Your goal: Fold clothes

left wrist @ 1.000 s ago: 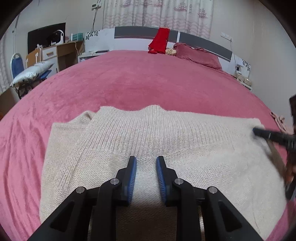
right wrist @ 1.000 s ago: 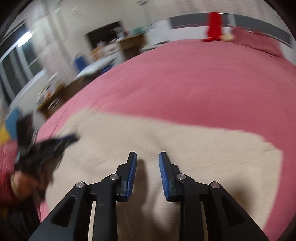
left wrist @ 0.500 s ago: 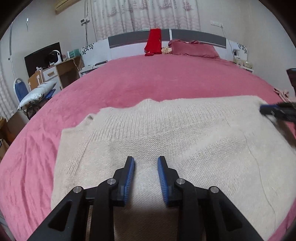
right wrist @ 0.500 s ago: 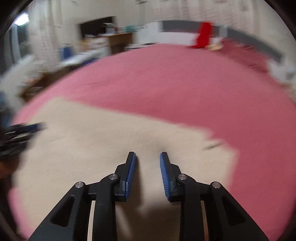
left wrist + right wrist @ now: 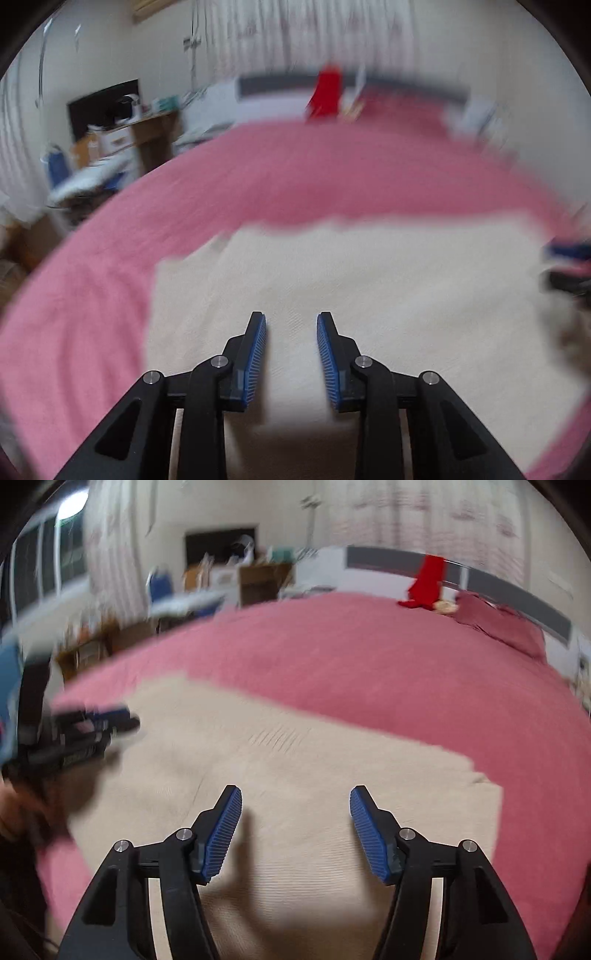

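Observation:
A cream knit sweater (image 5: 369, 277) lies flat on the pink bed cover (image 5: 295, 177). My left gripper (image 5: 291, 315) hovers over the sweater's near part, its jaws a little apart with nothing between them. In the right wrist view the same sweater (image 5: 295, 746) spreads under my right gripper (image 5: 295, 790), which stands wide open and holds nothing. The left gripper (image 5: 125, 718) shows blurred at the sweater's left edge, held by a hand. The right gripper (image 5: 569, 258) is a blur at the far right of the left wrist view.
A red garment (image 5: 424, 581) hangs on the grey headboard, with a dark pink pillow (image 5: 498, 624) beside it. A desk (image 5: 262, 579), a blue chair (image 5: 160, 585) and clutter stand left of the bed. Pink cover (image 5: 369, 657) stretches beyond the sweater.
My right gripper has opened wide from a narrow gap. Both views have shifted, and the left wrist view is now blurred by motion. The sweater lies as before.

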A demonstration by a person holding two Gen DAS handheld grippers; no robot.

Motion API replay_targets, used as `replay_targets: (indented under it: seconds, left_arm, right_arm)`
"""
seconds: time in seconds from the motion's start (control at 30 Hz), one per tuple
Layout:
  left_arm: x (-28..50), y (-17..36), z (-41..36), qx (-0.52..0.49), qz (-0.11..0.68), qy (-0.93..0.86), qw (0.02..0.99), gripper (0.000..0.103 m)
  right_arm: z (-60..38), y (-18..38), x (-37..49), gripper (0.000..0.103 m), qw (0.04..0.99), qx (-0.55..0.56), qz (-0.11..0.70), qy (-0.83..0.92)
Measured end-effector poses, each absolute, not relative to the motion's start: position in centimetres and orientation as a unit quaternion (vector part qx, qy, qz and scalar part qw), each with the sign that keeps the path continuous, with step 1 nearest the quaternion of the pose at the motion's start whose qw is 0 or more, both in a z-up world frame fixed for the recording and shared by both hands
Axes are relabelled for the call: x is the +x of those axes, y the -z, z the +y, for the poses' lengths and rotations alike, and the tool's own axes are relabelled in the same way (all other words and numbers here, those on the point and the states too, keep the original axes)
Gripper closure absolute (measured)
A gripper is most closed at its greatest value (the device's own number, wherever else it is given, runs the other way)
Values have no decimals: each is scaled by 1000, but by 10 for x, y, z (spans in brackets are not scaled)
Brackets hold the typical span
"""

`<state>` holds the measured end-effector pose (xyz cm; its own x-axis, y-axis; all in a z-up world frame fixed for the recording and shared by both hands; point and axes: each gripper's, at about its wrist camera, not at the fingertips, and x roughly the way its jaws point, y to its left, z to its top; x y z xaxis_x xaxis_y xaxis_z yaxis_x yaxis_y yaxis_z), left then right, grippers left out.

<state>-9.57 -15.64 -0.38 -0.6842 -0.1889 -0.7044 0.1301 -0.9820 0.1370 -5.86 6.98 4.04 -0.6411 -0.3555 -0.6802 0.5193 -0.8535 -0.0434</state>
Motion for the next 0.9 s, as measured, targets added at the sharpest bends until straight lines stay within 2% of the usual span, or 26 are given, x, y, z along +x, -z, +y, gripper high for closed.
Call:
replay_targets:
  seconds: [0.03, 0.17, 0.3, 0.4, 0.53, 0.63, 0.7, 0.77, 0.9]
  left_arm:
    - [-94, 3, -168, 389, -12, 918, 78, 71]
    - [-76, -21, -207, 344, 64, 930, 111, 72]
    - [-67, -49, -220, 246, 130, 952, 132, 74]
    - [-89, -51, -191, 239, 108, 961, 92, 73]
    - [-129, -32, -127, 277, -35, 960, 15, 73]
    - [-151, 0, -106, 342, -112, 933, 17, 70]
    - [-152, 2, -111, 345, -100, 933, 16, 66]
    - [-153, 3, -122, 348, -78, 934, 27, 56]
    - [-155, 1, -133, 351, -51, 935, 22, 54]
  right_arm:
    - [68, -31, -59, 41, 238, 355, 136, 894]
    - [108, -49, -65, 41, 218, 342, 78, 911]
    - [146, -66, -71, 40, 198, 329, 23, 923]
    - [135, -64, -82, 40, 190, 338, 42, 921]
    - [94, -59, -79, 40, 214, 343, 59, 913]
    - [62, -45, -83, 40, 244, 353, 115, 896]
    - [47, -28, -87, 37, 249, 363, 139, 887]
    - [46, -15, -94, 31, 253, 370, 143, 883]
    - [59, -16, -99, 29, 261, 370, 135, 881]
